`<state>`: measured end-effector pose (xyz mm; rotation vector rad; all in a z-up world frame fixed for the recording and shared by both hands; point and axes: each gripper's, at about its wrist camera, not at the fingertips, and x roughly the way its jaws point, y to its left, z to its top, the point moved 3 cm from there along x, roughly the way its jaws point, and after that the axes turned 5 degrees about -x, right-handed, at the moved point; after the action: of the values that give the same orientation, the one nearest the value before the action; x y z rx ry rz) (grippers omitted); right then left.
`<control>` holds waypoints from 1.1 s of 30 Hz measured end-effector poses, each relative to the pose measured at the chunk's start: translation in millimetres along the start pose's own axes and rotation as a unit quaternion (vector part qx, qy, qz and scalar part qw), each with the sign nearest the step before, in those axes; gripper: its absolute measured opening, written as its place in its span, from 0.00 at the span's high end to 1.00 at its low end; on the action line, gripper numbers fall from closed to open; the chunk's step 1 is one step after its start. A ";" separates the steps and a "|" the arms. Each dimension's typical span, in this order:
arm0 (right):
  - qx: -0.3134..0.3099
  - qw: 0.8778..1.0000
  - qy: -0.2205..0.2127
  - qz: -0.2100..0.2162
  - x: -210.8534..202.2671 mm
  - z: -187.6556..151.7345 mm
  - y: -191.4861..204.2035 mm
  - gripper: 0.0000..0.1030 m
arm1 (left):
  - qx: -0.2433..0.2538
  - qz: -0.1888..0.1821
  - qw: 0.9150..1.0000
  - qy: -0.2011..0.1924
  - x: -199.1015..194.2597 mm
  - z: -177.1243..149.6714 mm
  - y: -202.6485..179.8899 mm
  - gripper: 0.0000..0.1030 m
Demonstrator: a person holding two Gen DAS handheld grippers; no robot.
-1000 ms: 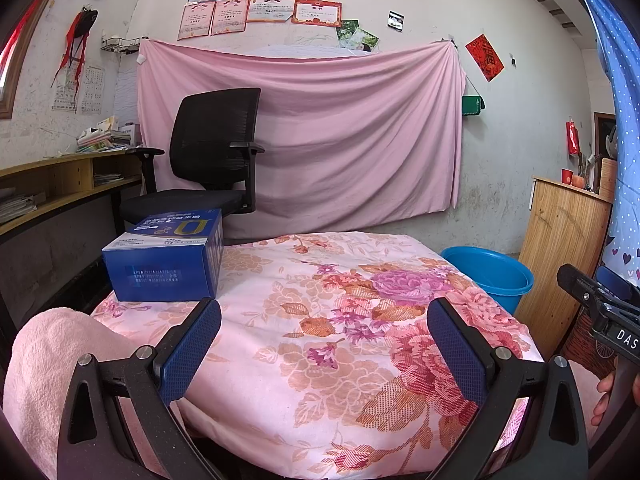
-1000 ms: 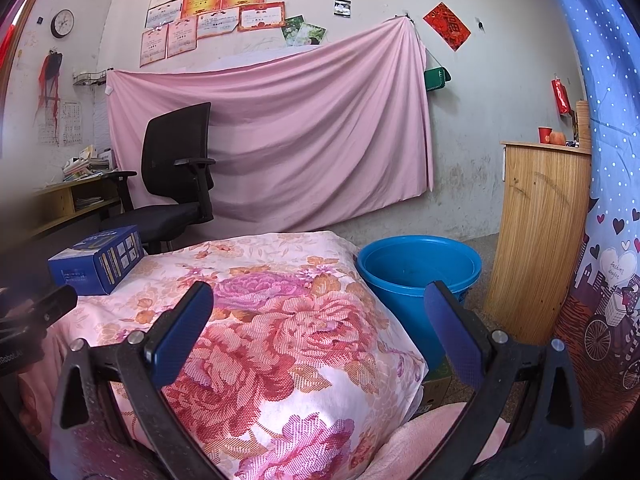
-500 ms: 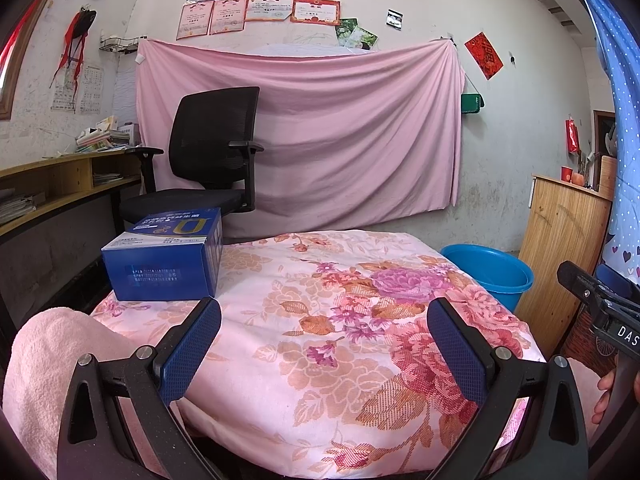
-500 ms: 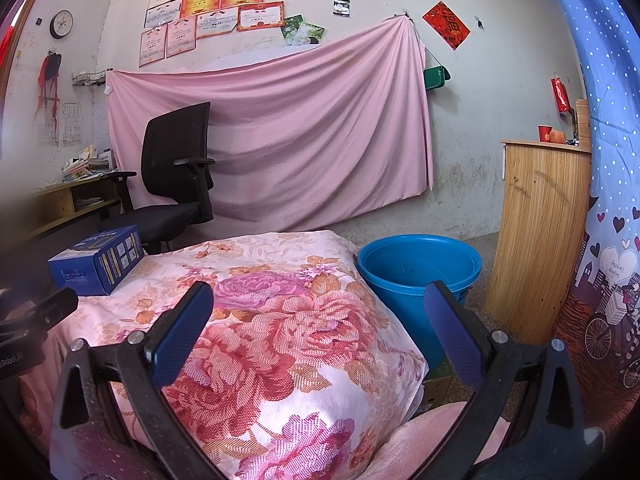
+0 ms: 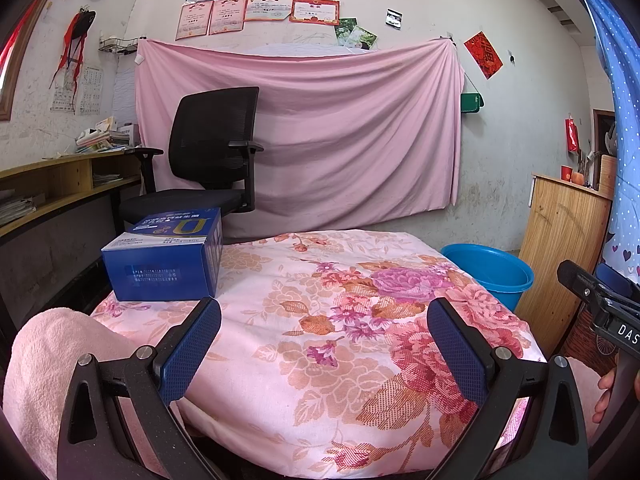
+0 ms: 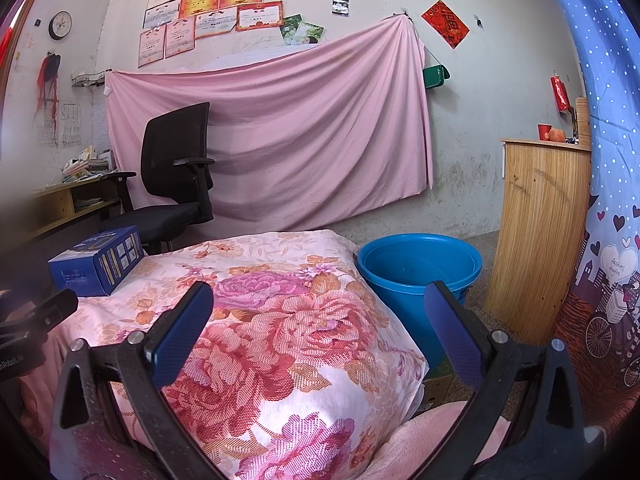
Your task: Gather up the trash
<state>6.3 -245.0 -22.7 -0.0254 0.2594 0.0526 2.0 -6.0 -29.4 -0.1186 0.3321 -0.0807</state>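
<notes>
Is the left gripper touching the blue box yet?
Apart. In the left wrist view, floral cloth shows between the open left gripper and the blue box.

Pale wall point(image 5: 520, 140) hung with a pink sheet point(image 5: 340, 132) — black office chair point(image 5: 212, 156) before it, wooden cabinet point(image 6: 540, 232) right.

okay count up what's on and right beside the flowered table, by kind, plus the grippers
Blue box: 1
Blue bucket: 1
Hand-held gripper: 2, the left hand-held gripper and the right hand-held gripper, both open and empty
Total: 4
</notes>
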 end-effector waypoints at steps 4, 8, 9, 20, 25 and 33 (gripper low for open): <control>0.000 1.000 0.000 0.000 -0.2 -0.1 0.1 0.00 | 0.001 0.000 1.000 0.000 0.7 -0.1 0.5 0.02; 0.000 1.000 0.000 0.000 -0.2 -0.1 0.2 0.00 | 0.001 0.000 1.000 0.000 0.4 0.3 0.1 0.02; 0.000 1.000 0.000 0.000 -0.3 -0.2 0.4 0.00 | 0.001 0.000 1.000 0.000 0.5 0.2 0.1 0.02; 0.000 1.000 0.001 0.000 -0.1 0.3 0.2 0.00 | 0.005 -0.017 1.000 0.007 3.5 1.0 6.8 0.02; 0.001 1.000 0.001 0.000 0.0 0.9 0.4 0.00 | -0.004 -0.016 1.000 0.002 0.7 3.2 13.3 0.02; 0.001 1.000 0.006 0.002 0.8 -2.4 0.8 0.00 | -0.006 -0.008 1.000 0.010 0.4 3.2 18.2 0.02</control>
<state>6.4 -244.2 -25.3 -0.0228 0.2720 0.0564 4.5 12.3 -28.9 -0.1331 0.3524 -0.0958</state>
